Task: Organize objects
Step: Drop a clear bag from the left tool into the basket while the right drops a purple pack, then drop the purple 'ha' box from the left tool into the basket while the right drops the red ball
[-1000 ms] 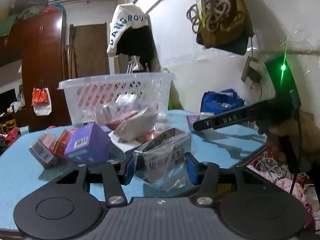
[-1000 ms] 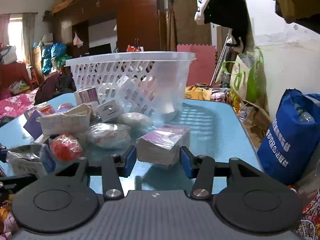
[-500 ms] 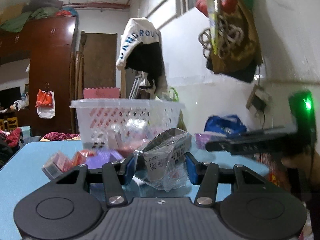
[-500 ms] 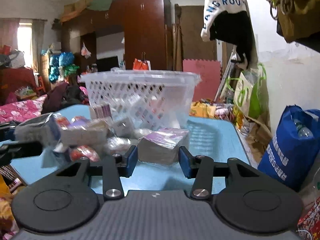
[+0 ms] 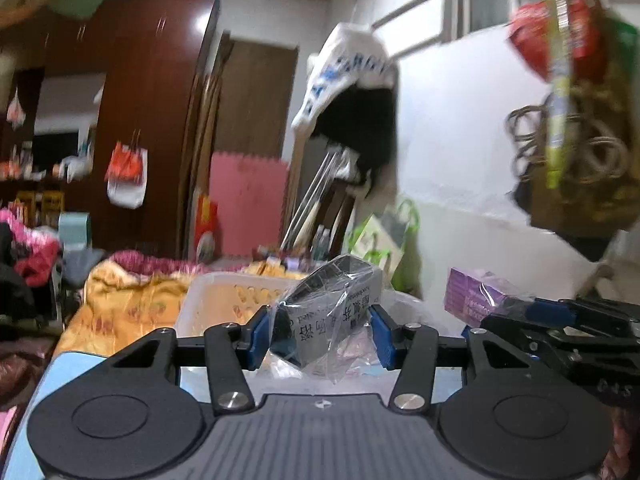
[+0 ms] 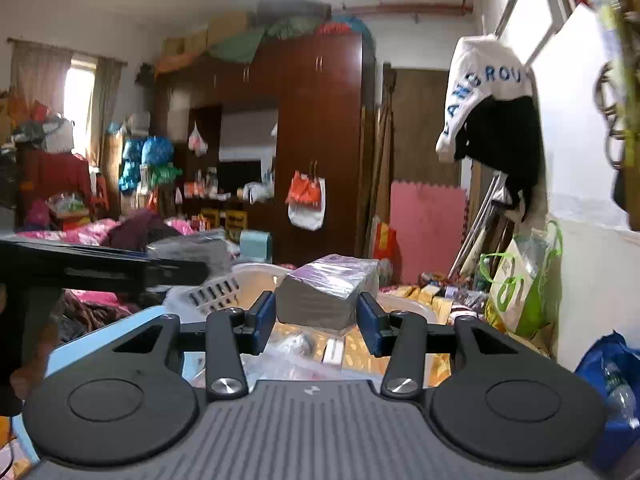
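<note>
My left gripper (image 5: 318,334) is shut on a plastic-wrapped grey box with printed text (image 5: 332,312), held in the air just above the white lattice basket (image 5: 216,300). My right gripper (image 6: 316,322) is shut on a purple-topped wrapped packet (image 6: 326,296), also lifted over the basket (image 6: 248,280), whose rim shows behind and below it. In the left wrist view the right gripper (image 5: 560,320) comes in from the right with the purple packet (image 5: 476,296). In the right wrist view the left gripper (image 6: 100,268) is a dark blurred shape at the left.
A blue table edge (image 6: 100,336) shows low at the left, with several wrapped items (image 6: 304,344) inside the basket below my right fingers. A blue bag (image 6: 612,384) sits at the lower right. Clothes (image 6: 496,112) and bags hang on the right wall; a dark wardrobe (image 6: 320,140) stands behind.
Both grippers have risen from the table with their packets still gripped. The basket, seen from the side before, now lies below them with its rim and inside in view.
</note>
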A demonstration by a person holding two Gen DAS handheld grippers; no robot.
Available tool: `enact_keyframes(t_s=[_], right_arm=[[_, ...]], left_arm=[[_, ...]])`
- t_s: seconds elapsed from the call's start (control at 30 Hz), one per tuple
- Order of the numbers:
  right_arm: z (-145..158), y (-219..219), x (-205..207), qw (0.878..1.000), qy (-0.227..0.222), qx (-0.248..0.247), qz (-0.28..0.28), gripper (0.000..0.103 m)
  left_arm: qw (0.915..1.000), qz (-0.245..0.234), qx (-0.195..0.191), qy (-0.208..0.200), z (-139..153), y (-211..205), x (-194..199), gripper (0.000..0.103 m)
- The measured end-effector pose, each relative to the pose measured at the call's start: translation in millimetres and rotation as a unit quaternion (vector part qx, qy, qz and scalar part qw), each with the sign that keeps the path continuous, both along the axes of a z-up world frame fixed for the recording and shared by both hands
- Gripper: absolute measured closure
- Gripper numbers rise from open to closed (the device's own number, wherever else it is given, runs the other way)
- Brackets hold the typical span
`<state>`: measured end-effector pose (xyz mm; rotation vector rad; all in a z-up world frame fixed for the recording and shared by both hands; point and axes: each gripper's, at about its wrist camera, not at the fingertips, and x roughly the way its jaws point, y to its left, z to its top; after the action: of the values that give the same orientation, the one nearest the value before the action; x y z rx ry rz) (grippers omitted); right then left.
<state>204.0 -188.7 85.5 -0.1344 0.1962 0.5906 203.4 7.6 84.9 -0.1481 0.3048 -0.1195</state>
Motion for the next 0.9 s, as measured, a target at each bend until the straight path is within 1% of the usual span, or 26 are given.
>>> enact_keyframes(t_s=[0.07, 0.13, 0.17, 0.2, 0.23, 0.27, 0.33, 0.37, 0.4, 0.43, 0.47, 0.5, 0.57, 0.63, 0.73, 0.77, 0.83, 0.9], right_arm=[[-2, 7, 14, 1.0, 0.007, -0.009, -0.004, 0.054], [-7, 16, 25, 0.999, 0.015, -0.029, -0.001, 0.054], [-11, 18, 29, 0.999, 0.018, -0.031, 0.0, 0.053], [-13, 19, 31, 0.999, 0.019, -0.03, 0.001, 0.049], [-16, 20, 33, 0.999, 0.024, -0.034, -0.003, 0.037], [-18, 18, 33, 0.999, 0.027, -0.034, -0.007, 0.028], [-21, 10, 23, 0.999, 0.027, -0.018, -0.009, 0.025], [-21, 6, 17, 1.0, 0.028, -0.009, -0.002, 0.018], [-23, 0, 8, 1.0, 0.029, 0.0, 0.004, 0.014], [-26, -5, -3, 1.0, 0.028, 0.005, 0.006, 0.003], [-33, -9, -17, 1.0, 0.026, 0.004, 0.011, 0.0], [-40, -12, -27, 0.999, 0.026, 0.001, 0.019, 0.0], [-59, -17, -47, 0.999, 0.038, 0.012, 0.035, 0.0], [-82, -21, -66, 0.997, 0.052, 0.031, 0.055, 0.0], [-110, -20, -83, 0.996, 0.063, 0.039, 0.052, 0.0], [-117, -17, -87, 0.996, 0.065, 0.038, 0.053, 0.0], [-124, -13, -88, 0.995, 0.071, 0.032, 0.055, 0.0], [-129, -9, -91, 0.996, 0.071, 0.027, 0.052, 0.0]], left_arm=[[0.9998, 0.008, -0.007, 0.014, -2, 3, 19, 0.048], [0.9995, 0.0, -0.013, 0.029, -7, 6, 32, 0.046], [0.9992, -0.004, -0.01, 0.039, -9, 6, 38, 0.043], [0.9988, -0.004, -0.003, 0.049, -11, 5, 44, 0.036], [0.9985, 0.001, 0.005, 0.055, -13, 5, 47, 0.034], [0.9983, 0.008, 0.016, 0.056, -13, 4, 47, 0.033], [0.9984, 0.015, 0.03, 0.046, -13, 2, 40, 0.033], [0.9987, 0.014, 0.031, 0.039, -11, 3, 35, 0.033], [0.9989, 0.017, 0.028, 0.034, -9, 4, 27, 0.033], [0.9991, 0.02, 0.025, 0.028, -8, 7, 15, 0.033], [0.9994, 0.019, 0.024, 0.016, -8, 9, -1, 0.03], [0.9995, 0.014, 0.027, 0.004, -11, 11, -18, 0.023], [0.9991, 0.005, 0.042, -0.011, -21, 13, -55, 0.018], [0.9988, -0.001, 0.037, -0.032, -40, 20, -93, 0.018], [0.9993, -0.008, 0.007, -0.036, -63, 35, -132, 0.018], [0.9993, -0.006, 0.012, -0.036, -70, 39, -143, 0.018], [0.9988, 0.021, 0.033, -0.029, -81, 50, -154, 0.018], [0.9975, 0.054, 0.04, -0.024, -86, 65, -153, 0.018]])
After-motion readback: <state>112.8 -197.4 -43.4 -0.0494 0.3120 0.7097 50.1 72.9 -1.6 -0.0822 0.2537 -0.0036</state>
